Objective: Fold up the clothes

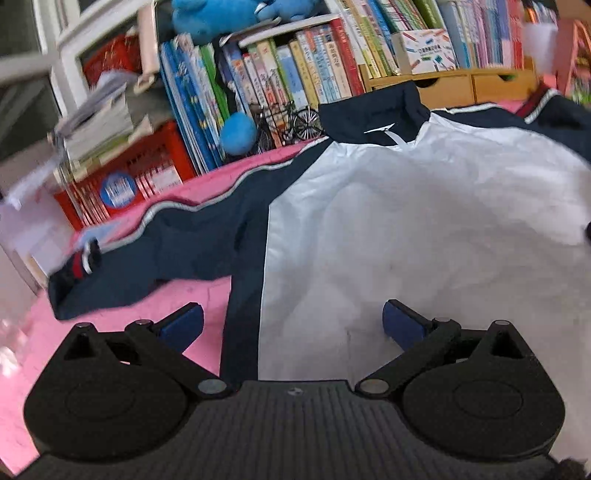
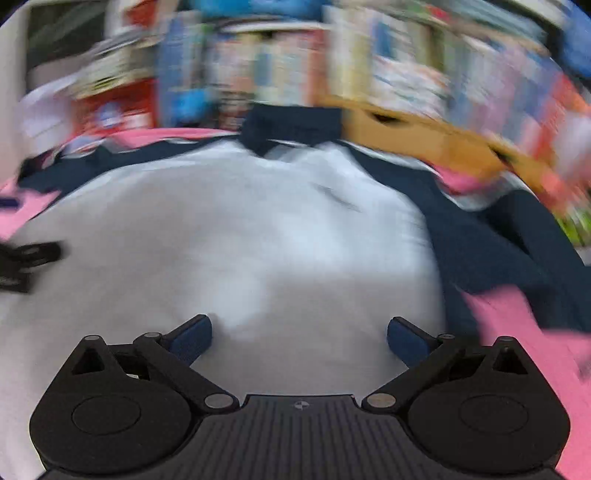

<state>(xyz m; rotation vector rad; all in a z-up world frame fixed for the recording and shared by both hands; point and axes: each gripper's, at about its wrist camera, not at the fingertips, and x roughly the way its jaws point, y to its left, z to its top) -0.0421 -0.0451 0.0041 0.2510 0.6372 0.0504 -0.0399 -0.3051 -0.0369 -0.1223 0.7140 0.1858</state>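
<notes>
Jacket (image 2: pixel 240 240) blurred; right sleeve (image 2: pixel 517 251) indistinct.

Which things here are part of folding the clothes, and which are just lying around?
For the job: the jacket spread on the pink surface, its left sleeve, the left gripper and right gripper, both open.

Just lying about: books, blue plush toy, red crate, toy bicycle.

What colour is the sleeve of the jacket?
The sleeve is dark navy blue with a pale stripe along its top edge. The left wrist view shows it best.
</notes>
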